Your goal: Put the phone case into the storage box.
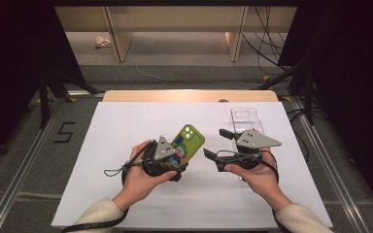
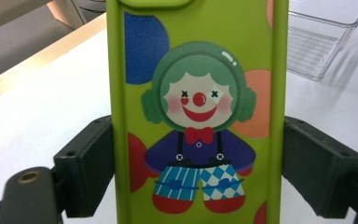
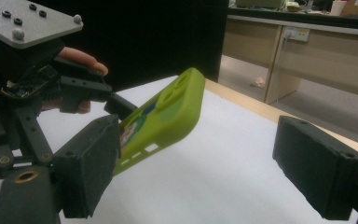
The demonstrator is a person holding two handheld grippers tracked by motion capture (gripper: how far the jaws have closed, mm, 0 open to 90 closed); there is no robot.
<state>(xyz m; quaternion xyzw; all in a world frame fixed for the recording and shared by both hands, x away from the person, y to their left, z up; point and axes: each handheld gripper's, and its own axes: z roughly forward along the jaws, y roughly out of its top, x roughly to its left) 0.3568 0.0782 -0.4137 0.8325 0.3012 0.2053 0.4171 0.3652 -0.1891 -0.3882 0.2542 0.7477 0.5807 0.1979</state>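
High view: white surface [image 1: 126, 184] on a wooden-edged table, grey floor and dark room around it. Clear plastic case [image 1: 245, 120] lies at far right of the surface. Green clown phone case [image 2: 196, 116] is clamped across its sides in the left gripper [image 1: 167, 162], raised and tilted. Right gripper [image 1: 230, 145] gapes wide, nothing between its jaws, just above the clear case.

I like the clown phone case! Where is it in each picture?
High view: the case is in the middle, in the left claw.
Left gripper view: it runs up the centre, between the jaws.
Right gripper view: left of centre, tilted.
Shared landmark: the white table.
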